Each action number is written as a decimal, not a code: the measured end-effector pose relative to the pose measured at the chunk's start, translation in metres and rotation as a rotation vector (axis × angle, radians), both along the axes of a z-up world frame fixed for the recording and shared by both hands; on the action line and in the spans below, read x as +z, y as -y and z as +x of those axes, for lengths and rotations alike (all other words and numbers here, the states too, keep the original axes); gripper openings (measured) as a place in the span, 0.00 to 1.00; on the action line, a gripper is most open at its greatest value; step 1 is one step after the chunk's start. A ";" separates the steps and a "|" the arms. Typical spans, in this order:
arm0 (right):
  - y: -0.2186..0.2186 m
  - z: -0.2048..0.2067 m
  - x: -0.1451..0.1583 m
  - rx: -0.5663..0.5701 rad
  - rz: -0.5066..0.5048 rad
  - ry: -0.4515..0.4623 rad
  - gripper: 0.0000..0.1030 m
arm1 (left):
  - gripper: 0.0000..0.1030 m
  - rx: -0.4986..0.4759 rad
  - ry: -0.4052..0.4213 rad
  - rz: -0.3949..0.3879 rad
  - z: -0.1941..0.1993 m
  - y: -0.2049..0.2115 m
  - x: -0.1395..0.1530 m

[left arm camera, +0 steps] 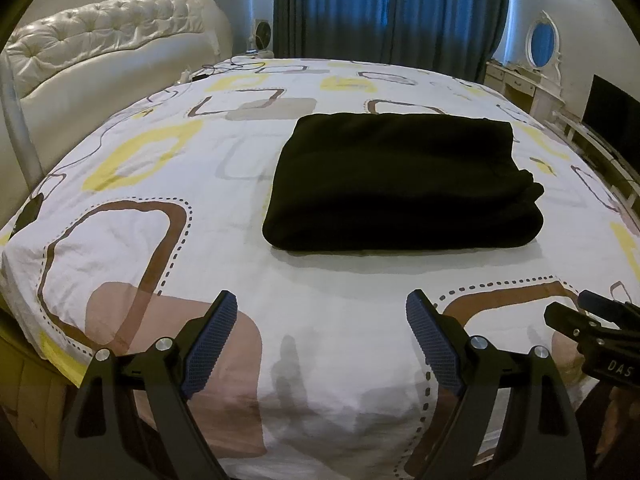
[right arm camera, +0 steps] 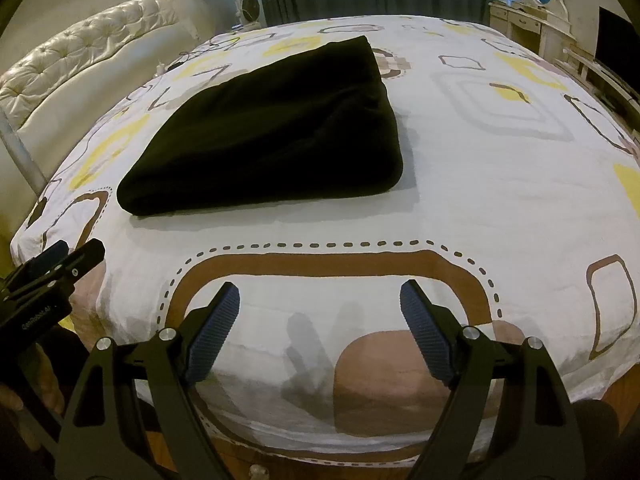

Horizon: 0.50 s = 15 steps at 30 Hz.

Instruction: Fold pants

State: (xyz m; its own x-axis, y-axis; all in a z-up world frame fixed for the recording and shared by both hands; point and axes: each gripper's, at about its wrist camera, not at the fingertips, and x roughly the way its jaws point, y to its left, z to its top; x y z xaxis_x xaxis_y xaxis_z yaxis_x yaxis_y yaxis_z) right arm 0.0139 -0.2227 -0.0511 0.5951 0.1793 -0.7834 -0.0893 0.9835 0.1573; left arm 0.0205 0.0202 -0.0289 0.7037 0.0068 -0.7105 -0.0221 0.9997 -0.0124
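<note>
The black pants (left arm camera: 400, 184) lie folded into a thick rectangle on the patterned bed sheet (left arm camera: 320, 320), ahead of both grippers; they also show in the right wrist view (right arm camera: 276, 132), up and to the left. My left gripper (left arm camera: 322, 304) is open and empty, hovering over the near edge of the bed, well short of the pants. My right gripper (right arm camera: 320, 296) is open and empty over the near edge too. The right gripper shows at the right edge of the left wrist view (left arm camera: 584, 312), and the left gripper at the left edge of the right wrist view (right arm camera: 76, 252).
A white tufted headboard (left arm camera: 104, 52) runs along the left. Blue curtains (left arm camera: 392, 4) hang behind the bed. A white dresser with an oval mirror (left arm camera: 540, 64) and a dark screen (left arm camera: 612, 108) stand at the right. Cables (left arm camera: 224, 68) lie at the far left corner.
</note>
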 end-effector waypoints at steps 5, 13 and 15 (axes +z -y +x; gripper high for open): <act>0.001 -0.001 -0.001 0.001 0.003 -0.002 0.80 | 0.83 0.006 -0.010 -0.003 0.000 0.000 0.001; 0.001 -0.003 -0.001 -0.002 0.004 -0.004 0.80 | 0.83 0.005 -0.012 -0.007 0.000 0.001 0.000; 0.002 -0.003 -0.001 -0.002 0.004 -0.004 0.80 | 0.83 0.003 -0.012 -0.004 0.000 0.002 -0.001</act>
State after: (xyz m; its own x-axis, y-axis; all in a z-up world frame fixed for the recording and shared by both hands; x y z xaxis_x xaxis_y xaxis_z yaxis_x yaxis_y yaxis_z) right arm 0.0113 -0.2242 -0.0520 0.5920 0.1815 -0.7852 -0.0871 0.9830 0.1616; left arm 0.0204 0.0187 -0.0298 0.6949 0.0059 -0.7191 -0.0253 0.9995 -0.0163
